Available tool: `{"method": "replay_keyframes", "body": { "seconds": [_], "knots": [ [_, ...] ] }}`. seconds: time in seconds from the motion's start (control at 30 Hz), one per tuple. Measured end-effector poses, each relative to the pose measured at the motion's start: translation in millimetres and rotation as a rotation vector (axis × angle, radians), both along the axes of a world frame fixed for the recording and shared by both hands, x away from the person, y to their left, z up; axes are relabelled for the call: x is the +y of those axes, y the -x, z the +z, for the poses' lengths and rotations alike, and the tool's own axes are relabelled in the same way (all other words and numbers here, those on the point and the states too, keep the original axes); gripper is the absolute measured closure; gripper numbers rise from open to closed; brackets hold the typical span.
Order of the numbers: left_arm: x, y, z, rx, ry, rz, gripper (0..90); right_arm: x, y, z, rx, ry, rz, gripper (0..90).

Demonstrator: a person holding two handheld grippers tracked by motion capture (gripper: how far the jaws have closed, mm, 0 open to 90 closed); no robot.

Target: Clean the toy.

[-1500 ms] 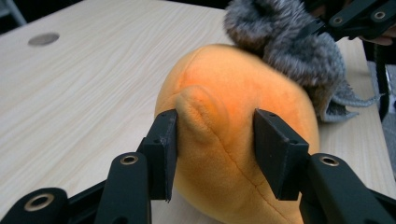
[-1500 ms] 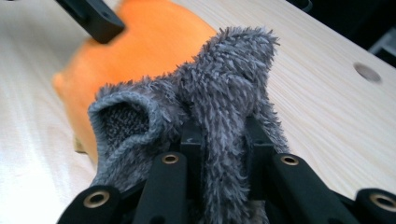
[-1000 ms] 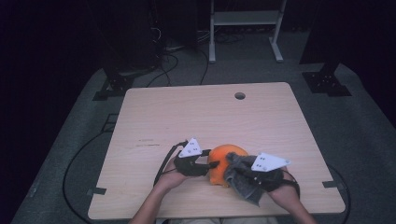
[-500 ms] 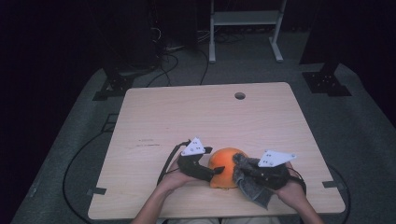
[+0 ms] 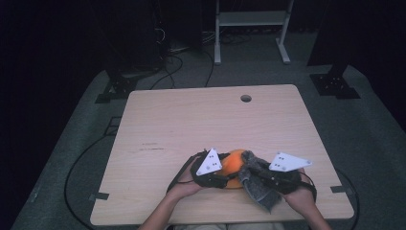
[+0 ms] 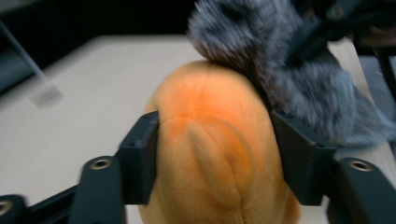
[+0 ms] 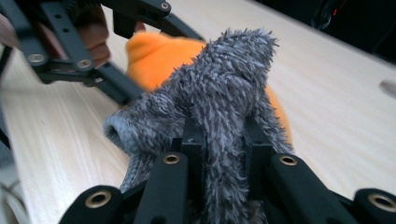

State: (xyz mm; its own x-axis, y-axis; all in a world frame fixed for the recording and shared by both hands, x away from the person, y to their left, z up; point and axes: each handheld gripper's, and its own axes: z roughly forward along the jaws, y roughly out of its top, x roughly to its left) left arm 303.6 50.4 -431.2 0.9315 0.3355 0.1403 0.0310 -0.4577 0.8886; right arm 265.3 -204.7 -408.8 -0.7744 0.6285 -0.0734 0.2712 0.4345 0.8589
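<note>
Two grippers meet at the near edge of the table (image 5: 191,120), and since a second ago your left gripper (image 5: 225,178) has slid a little toward the middle, so the orange plush toy (image 5: 234,163) now sits tucked between both tools instead of just beside the left one. Your left jaws have just been closing after opening wide; in the left gripper view the orange plush toy (image 6: 210,149) sits between them, and both black pads press into its flanks. Your right gripper (image 5: 256,178) has hardly shifted, and it has kept its narrow pinch on the grey fuzzy cloth (image 5: 258,184), which drapes over the toy's right side and hangs toward the table's front edge.

Your left hand (image 5: 184,187) comes in from the bottom edge, forearm angled up and right, with the gripper lying low and pointing across toward the right hand. Your right hand (image 5: 301,194) mirrors it, pointing left. In the right gripper view the grey fuzzy cloth (image 7: 219,107) rises as a folded ridge out of the closed jaws, with the toy (image 7: 159,56) behind it and your left gripper (image 7: 126,70) reaching in from the upper left.
</note>
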Motion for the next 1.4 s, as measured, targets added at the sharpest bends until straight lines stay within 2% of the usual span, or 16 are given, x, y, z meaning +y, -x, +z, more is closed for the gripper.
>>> {"method": "replay_keyframes", "body": {
  "seconds": [0.07,0.27,0.4,0.43,0.57,0.63,0.67,0.7,0.77,0.93,1.0,1.03,1.13,1.17,1.23,1.4],
  "knots": [
    [9.2,-3.1,0.7,0.052,0.009,-0.012,32.7,5.9,-2.1,-8.8,0.029,-0.014,0.024,74.9],
    [7.8,2.3,0.3,0.018,-0.006,-0.032,33.6,-2.4,-3.0,-10.4,0.045,-0.021,0.039,75.0],
    [11.0,1.9,-1.8,0.026,0.004,-0.053,34.3,-27.8,-12.7,-16.0,0.104,-0.026,-0.034,75.1],
    [11.0,2.8,-2.2,0.02,0.001,-0.072,34.7,-36.3,-14.7,-12.7,0.13,-0.093,-0.045,75.1],
    [8.1,5.8,0.6,-0.018,-0.029,-0.109,34.6,-31.9,-13.4,-5.0,0.111,-0.138,-0.004,74.9],
    [7.3,5.6,3.7,-0.009,-0.029,-0.095,25.7,-23.1,-13.0,-8.0,0.117,-0.101,0.022,74.9],
    [6.7,3.8,6.8,0.034,-0.009,-0.065,25.7,-20.3,-12.5,-10.0,0.113,-0.087,0.026,74.9],
    [6.4,1.8,9.2,0.073,0.007,-0.036,18.1,-15.8,-7.8,-9.3,0.11,-0.078,0.035,74.9],
    [3.7,0.7,9.7,0.102,0.003,-0.01,20.0,-12.3,-1.6,-7.2,0.091,-0.058,0.047,74.9],
    [-0.5,6.6,5.4,0.054,-0.042,-0.036,29.8,-21.7,-5.2,-12.1,0.114,-0.061,0.047,74.9],
    [0.4,7.1,4.7,0.053,-0.043,-0.043,30.8,-34.2,-13.8,-20.5,0.149,-0.022,-0.01,74.9],
    [1.4,7.1,4.2,0.054,-0.041,-0.049,30.9,-44.3,-19.5,-28.6,0.195,-0.016,-0.061,75.3],
    [3.3,7.1,3.4,0.054,-0.041,-0.063,31.0,-47.4,-18.5,-25.7,0.19,-0.048,-0.062,75.2],
    [2.4,7.6,2.7,0.047,-0.048,-0.071,30.9,-42.6,-13.1,-14.8,0.154,-0.112,-0.025,74.9],
    [2.2,7.9,2.6,0.04,-0.057,-0.079,30.9,-33.7,-9.0,-9.7,0.122,-0.12,0.011,74.7],
    [3.0,9.1,2.1,0.039,-0.069,-0.093,31.0,-33.8,-16.6,-21.6,0.173,-0.098,-0.001,74.8]
  ]
}}
